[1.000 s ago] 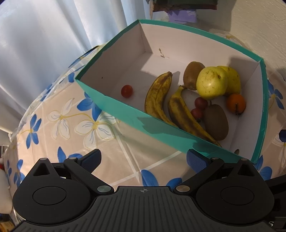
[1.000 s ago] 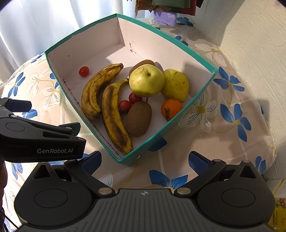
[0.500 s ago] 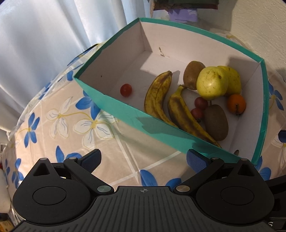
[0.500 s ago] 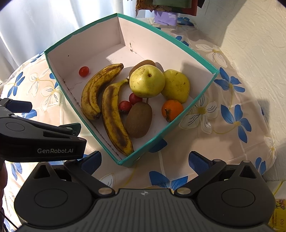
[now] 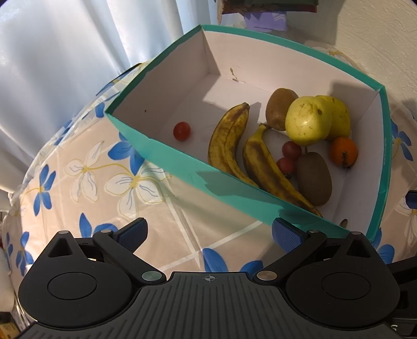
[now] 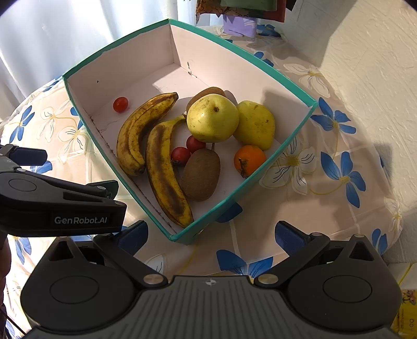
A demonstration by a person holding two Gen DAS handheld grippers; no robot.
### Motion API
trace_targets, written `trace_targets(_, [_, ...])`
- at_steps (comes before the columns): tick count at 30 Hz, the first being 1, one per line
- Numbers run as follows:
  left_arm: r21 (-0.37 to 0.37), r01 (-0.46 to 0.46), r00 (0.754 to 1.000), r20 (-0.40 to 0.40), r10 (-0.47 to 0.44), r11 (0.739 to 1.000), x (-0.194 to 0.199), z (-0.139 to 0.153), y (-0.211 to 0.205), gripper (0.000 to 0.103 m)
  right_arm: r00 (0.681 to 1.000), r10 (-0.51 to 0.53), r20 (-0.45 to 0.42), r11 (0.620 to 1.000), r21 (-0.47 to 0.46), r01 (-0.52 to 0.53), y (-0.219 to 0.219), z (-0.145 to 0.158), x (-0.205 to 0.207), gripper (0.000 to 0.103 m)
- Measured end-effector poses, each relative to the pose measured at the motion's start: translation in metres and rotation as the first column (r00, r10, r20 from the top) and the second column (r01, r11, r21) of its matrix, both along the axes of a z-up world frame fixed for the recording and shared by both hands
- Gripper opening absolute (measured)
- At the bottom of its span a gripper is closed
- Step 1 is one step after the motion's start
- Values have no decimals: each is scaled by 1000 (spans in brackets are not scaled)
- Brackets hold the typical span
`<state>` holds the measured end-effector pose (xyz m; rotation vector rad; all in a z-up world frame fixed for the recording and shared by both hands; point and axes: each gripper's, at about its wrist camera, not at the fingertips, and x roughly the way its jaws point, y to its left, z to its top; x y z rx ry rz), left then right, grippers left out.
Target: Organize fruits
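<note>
A teal box [image 6: 276,153] [image 5: 166,159] with a white inside holds the fruit: two spotted bananas [image 6: 163,161] [image 5: 229,140], two yellow-green pears [image 6: 212,121] [image 5: 307,122], two brown kiwis [image 6: 200,174] [image 5: 314,177], an orange fruit [image 6: 249,159] [image 5: 343,151] and three cherry tomatoes, one apart at the left [image 6: 120,104] [image 5: 181,131]. My left gripper [image 5: 208,232] is open and empty just before the box's near wall. My right gripper [image 6: 211,233] is open and empty at the box's near corner. The left gripper's body [image 6: 60,203] shows at the left of the right wrist view.
The box stands on a round table with a blue-flowered cloth [image 6: 336,167] [image 5: 86,172]. A white curtain [image 5: 65,52] hangs behind at the left. A rough white wall [image 6: 370,65] stands at the right. Stacked items [image 6: 239,23] lie at the table's far edge.
Both grippers stay open and empty. The views have shifted only slightly; the fruit and box have not moved.
</note>
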<state>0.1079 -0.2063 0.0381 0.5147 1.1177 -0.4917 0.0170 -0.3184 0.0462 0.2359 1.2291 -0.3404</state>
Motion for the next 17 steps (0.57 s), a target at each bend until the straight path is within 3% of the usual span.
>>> trace_targets(17, [-12, 10, 1000, 19, -10, 1000, -4, 3, 0, 103, 1000, -6, 6, 1000, -3, 6, -1, 1, -3, 103])
